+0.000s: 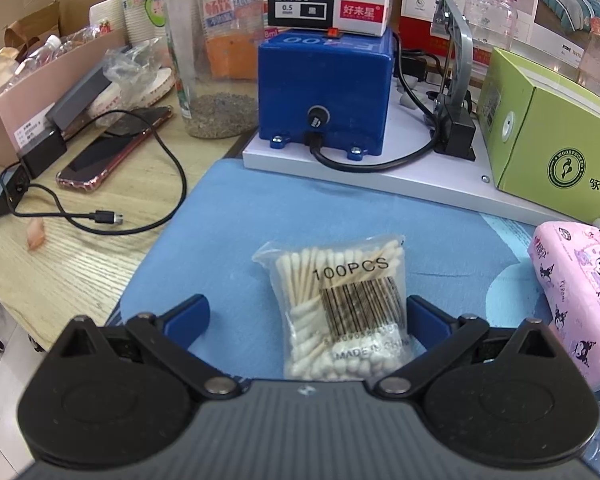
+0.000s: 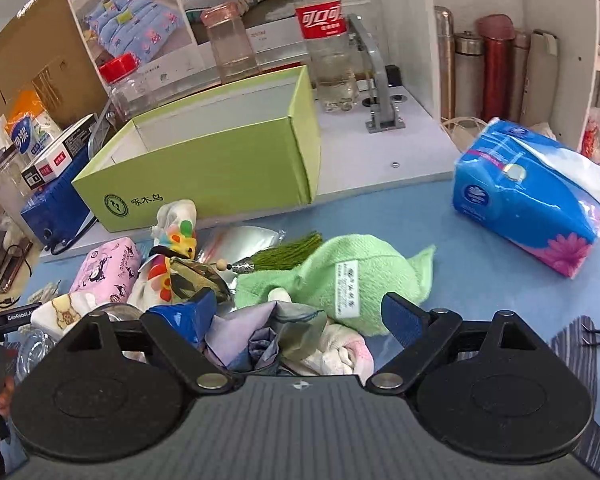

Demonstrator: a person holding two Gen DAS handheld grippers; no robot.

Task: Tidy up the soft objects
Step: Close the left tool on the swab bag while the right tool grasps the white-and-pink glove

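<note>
Plastic cotton-swab bag [image 1: 342, 308] – one, between wide left gripper [image 1: 308, 316] fingers; right gripper [image 2: 300, 312] wide too.

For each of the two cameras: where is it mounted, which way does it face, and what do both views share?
Left wrist: on the left gripper, facing forward-down at a clear bag of cotton swabs between its open blue fingers.
Right wrist: on the right gripper, over a green plush towel and a cloth pile; fingers open; a hand at left edge.
Shared: green cardboard box, pink tissue pack, blue mat.
</note>
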